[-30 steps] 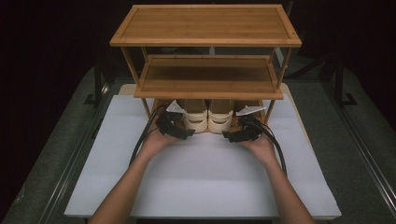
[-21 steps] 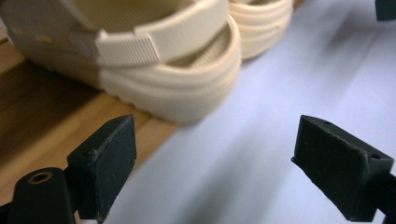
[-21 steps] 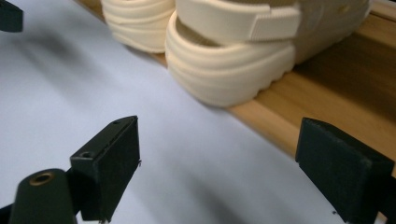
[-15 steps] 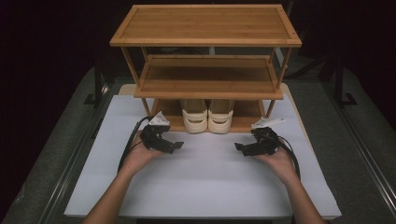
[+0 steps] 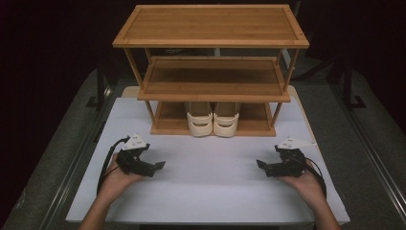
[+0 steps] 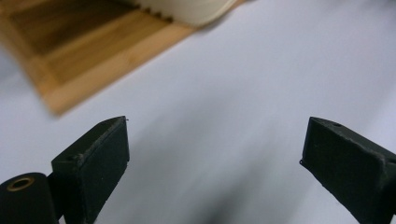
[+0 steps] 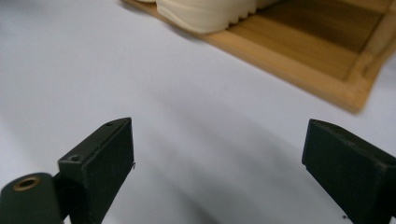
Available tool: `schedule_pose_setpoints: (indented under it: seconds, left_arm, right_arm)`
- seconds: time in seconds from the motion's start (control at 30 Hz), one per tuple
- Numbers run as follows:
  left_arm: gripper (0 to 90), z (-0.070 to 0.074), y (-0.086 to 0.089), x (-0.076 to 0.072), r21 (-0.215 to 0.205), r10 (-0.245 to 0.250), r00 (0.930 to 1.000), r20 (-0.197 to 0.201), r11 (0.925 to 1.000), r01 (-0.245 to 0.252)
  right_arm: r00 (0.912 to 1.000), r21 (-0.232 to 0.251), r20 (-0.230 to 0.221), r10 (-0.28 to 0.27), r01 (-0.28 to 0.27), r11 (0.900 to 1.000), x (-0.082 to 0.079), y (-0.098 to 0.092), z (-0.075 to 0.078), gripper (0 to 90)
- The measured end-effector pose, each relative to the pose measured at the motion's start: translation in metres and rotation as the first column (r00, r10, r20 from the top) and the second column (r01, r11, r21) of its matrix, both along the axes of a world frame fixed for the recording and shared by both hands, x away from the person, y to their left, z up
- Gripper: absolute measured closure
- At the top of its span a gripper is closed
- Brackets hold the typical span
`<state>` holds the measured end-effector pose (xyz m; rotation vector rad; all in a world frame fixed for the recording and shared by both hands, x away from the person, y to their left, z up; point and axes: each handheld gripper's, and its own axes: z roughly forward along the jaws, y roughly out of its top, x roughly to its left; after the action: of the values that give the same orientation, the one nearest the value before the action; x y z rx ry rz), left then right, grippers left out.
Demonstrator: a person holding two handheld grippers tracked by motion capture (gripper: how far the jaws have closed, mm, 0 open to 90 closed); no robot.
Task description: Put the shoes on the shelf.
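A pair of cream shoes [image 5: 213,120] stands side by side on the bottom shelf of a three-tier bamboo rack [image 5: 210,26]. My left gripper [image 5: 160,166] rests low over the white tabletop [image 5: 210,191], front left of the rack, pointing right. Its jaws have just been opening and hold nothing. My right gripper [image 5: 261,165] mirrors it at the front right, pointing left, and its empty jaws have also just opened. In the left gripper view the left gripper [image 6: 215,140] looks past bare table to a shoe toe [image 6: 196,9]. The right gripper [image 7: 217,140] faces a shoe [image 7: 205,11] and the shelf edge [image 7: 317,60].
The rack's middle shelf [image 5: 213,76] and top shelf are bare. The white tabletop ends at metal rails [image 5: 72,177] on both sides, with grey floor beyond. Dark stands [image 5: 349,86] rise behind the rack at the right.
Both hands have pulled back from the shoes under the rack, toward me and outward to the sides. The shoes stay on the bottom shelf.
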<state>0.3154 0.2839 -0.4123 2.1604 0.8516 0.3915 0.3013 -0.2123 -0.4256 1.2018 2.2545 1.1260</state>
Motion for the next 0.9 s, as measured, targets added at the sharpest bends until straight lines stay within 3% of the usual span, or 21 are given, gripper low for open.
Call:
schedule_pose_setpoints:
  seconds: [0.1,0.33,0.37,0.57,0.73,0.77,0.83,0.9]
  left_arm:
    - [7.1,-0.006,0.013,-0.01,0.011,0.019,0.9998,-0.002,0.9998,-0.019]
    - [5.5,-0.016,0.028,-0.028,0.052,0.033,0.9994,-0.011,0.9981,-0.032]
    - [1.5,-0.017,0.029,-0.03,0.056,0.037,0.9991,-0.023,0.9978,-0.035]
    - [0.0,-0.025,0.042,-0.04,0.06,0.055,0.9981,-0.028,0.9968,-0.054]
    - [0.0,-0.032,0.051,-0.042,0.115,0.075,0.997,-0.019,0.9907,-0.072]
    - [0.0,-0.036,0.052,-0.041,0.116,0.073,0.997,-0.025,0.9908,-0.07]
    - [0.0,-0.038,0.056,-0.039,0.072,0.079,0.995,-0.061,0.9946,-0.075]
    - [0.0,-0.038,0.056,-0.039,0.079,0.076,0.9953,-0.061,0.9944,-0.071]
  right_arm:
    - [0.9998,0.008,-0.017,-0.01,0.01,1.0,-0.011,-0.01,-0.005,8.8]
    - [0.9975,-0.022,-0.028,-0.064,0.064,0.998,-0.035,-0.031,-0.015,8.9]
    - [0.9969,-0.028,-0.033,-0.072,0.071,0.997,-0.038,-0.035,-0.017,8.9]
    - [0.9916,-0.083,-0.046,-0.121,0.117,0.99,-0.054,-0.051,-0.025,8.8]
    - [0.9872,-0.113,-0.057,-0.149,0.142,0.983,-0.062,-0.06,-0.031,8.0]
    - [0.9862,-0.106,-0.068,-0.151,0.143,0.984,-0.061,-0.06,-0.031,7.8]
    - [0.9863,-0.107,-0.069,-0.15,0.142,0.984,-0.06,-0.06,-0.031,7.6]
    - [0.9861,-0.105,-0.069,-0.151,0.143,0.984,-0.061,-0.061,-0.032,7.6]
